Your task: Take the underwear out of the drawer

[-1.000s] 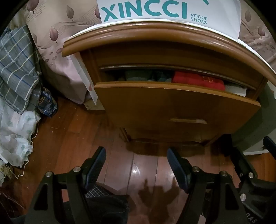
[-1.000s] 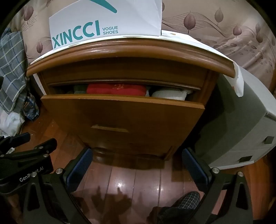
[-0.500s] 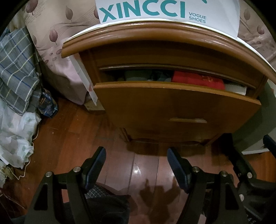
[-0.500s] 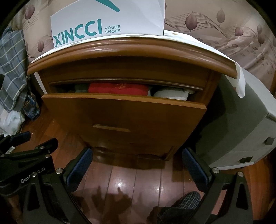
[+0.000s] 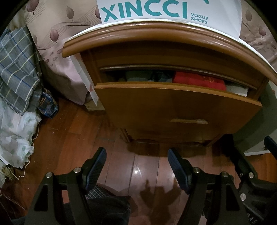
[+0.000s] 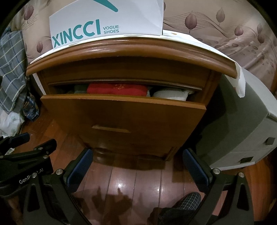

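Observation:
A wooden nightstand drawer (image 5: 173, 107) (image 6: 124, 117) stands partly pulled out, with a thin wooden handle (image 5: 188, 121) (image 6: 110, 129). Folded clothes fill it: a red piece (image 5: 199, 81) (image 6: 117, 89), grey-green pieces (image 5: 138, 76) to its left, a white piece (image 6: 169, 94) to its right. My left gripper (image 5: 136, 164) is open and empty, low over the floor in front of the drawer. My right gripper (image 6: 138, 166) is open and empty, also in front of the drawer, to the right of the left one (image 6: 26, 155).
A white XINCCI shoe bag (image 5: 169, 10) (image 6: 107, 20) stands on the nightstand top. A bed with leaf-print cover (image 6: 233, 39) is behind. Plaid and white cloth (image 5: 15, 72) is piled at left. A grey box (image 6: 242, 131) stands right of the nightstand. Dark wood floor (image 5: 72, 138) lies below.
Both grippers have risen and moved slightly closer to the drawer. Nothing was taken hold of; both stay open.

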The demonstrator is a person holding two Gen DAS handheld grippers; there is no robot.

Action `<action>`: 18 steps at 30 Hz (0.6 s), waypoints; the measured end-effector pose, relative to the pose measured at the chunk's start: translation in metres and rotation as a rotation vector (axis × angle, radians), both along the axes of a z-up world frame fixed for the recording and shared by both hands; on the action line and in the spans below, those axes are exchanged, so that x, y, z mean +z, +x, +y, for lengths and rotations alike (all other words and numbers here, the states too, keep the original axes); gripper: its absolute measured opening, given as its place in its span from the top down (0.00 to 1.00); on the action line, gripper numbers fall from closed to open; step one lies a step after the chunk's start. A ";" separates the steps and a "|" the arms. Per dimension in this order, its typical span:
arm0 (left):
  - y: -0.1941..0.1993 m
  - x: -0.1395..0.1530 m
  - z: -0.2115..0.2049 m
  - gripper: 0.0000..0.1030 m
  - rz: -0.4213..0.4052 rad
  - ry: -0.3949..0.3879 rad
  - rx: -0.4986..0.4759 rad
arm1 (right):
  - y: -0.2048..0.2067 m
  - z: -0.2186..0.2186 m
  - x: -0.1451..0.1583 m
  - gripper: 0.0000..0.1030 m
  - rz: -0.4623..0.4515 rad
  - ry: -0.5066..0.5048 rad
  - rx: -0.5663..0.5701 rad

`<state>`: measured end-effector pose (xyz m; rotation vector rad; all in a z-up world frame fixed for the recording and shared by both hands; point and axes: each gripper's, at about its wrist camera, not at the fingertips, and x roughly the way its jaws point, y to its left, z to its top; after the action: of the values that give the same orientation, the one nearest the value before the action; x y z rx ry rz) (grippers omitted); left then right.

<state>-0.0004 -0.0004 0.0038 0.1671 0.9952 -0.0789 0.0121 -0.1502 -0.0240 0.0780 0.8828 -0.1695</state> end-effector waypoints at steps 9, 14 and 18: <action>0.000 -0.002 0.000 0.27 -0.002 0.000 0.000 | 0.000 0.000 0.000 0.01 0.000 -0.001 -0.001; 0.000 -0.002 0.000 0.27 -0.002 0.000 0.001 | -0.001 -0.001 0.001 0.01 -0.007 0.000 -0.001; 0.000 -0.001 0.000 0.27 -0.004 -0.002 0.005 | -0.001 -0.001 0.001 0.01 -0.008 -0.010 -0.005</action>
<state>-0.0007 -0.0002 0.0028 0.1630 0.9911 -0.0749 0.0110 -0.1513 -0.0228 0.0713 0.8738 -0.1782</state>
